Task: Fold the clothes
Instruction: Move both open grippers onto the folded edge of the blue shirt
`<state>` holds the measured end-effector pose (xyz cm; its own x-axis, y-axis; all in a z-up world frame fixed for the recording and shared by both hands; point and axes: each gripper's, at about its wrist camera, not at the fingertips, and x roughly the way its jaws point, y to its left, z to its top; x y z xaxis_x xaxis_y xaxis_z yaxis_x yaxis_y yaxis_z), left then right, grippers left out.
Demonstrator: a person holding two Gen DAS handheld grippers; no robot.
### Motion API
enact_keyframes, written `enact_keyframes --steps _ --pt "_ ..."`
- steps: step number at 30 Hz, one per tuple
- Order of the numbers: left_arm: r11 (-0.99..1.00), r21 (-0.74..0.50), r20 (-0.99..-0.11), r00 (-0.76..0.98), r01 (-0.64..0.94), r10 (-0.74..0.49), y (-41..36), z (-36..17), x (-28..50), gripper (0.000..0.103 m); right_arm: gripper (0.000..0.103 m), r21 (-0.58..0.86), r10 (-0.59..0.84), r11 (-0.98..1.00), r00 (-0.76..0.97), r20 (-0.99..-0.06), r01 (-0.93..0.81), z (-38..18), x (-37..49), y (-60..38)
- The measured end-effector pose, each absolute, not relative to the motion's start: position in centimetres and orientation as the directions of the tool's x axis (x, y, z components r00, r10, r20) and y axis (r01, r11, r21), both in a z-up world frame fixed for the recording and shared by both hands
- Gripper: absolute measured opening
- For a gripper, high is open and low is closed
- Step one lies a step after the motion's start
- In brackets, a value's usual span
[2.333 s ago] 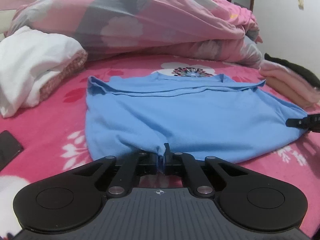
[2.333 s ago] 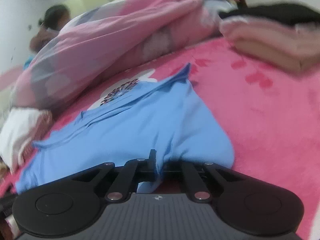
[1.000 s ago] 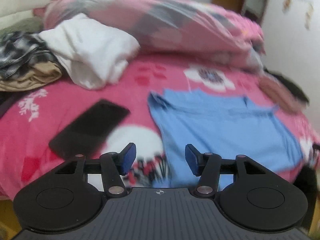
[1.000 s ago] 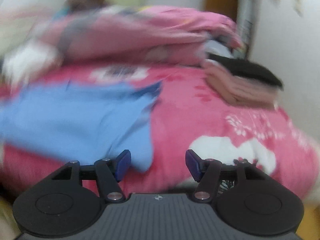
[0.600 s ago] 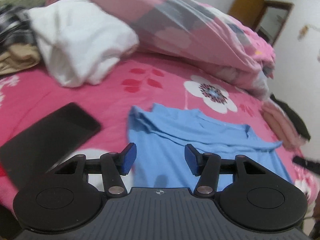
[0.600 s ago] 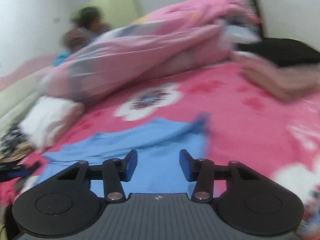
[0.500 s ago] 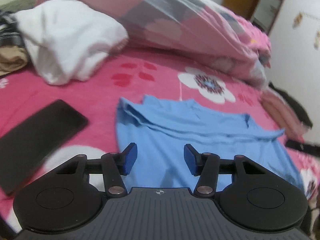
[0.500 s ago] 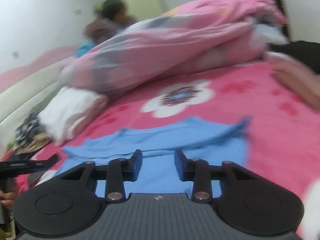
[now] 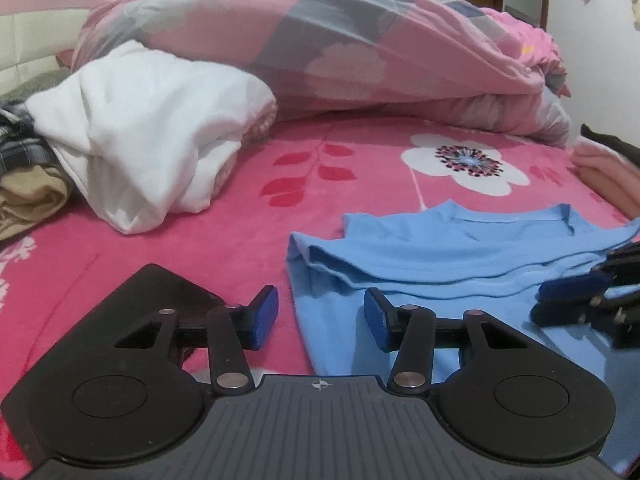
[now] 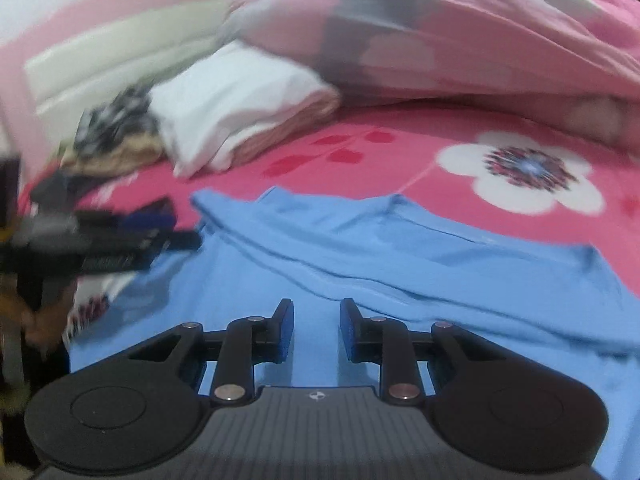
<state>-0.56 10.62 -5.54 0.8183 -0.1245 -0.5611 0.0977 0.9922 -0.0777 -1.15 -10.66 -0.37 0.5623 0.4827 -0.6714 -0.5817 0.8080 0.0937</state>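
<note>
both grippers hover over the blue shirt (image 9: 460, 276) — left gripper (image 9: 320, 316) and right gripper (image 10: 316, 330) closing, nothing gripped.

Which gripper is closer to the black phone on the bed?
Left. The left gripper hangs right beside the black phone, at the blue shirt's edge. The right gripper is farther away, over the shirt's middle.

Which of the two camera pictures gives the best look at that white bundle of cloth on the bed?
The left wrist view: the white bundle is sharp, large and whole, lying on the pink bedspread. In the right wrist view it is smaller and blurred.
</note>
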Motion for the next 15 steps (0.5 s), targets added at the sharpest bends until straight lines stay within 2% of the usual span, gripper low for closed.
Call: enact_keyframes --steps 4,8,15 --pt "0.99 -0.108 -0.553 0.822 0.091 -0.136 11.0 -6.2 0.2 0.048 0.027 0.051 0.456 0.796 0.542 -0.706 -0.603 -1.5 0.7 -8.7" --pt "0.988 -0.106 -0.537 0.831 0.108 -0.149 11.0 -6.8 0.4 0.048 0.027 0.041 0.431 0.82 0.567 -0.702 -0.572 -1.9 3.5 -7.7" --pt "0.981 -0.154 -0.523 0.833 0.117 -0.181 11.7 -7.0 0.7 0.05 0.027 0.114 0.426 0.866 0.599 -0.678 -0.486 -2.2 8.5 -7.5"
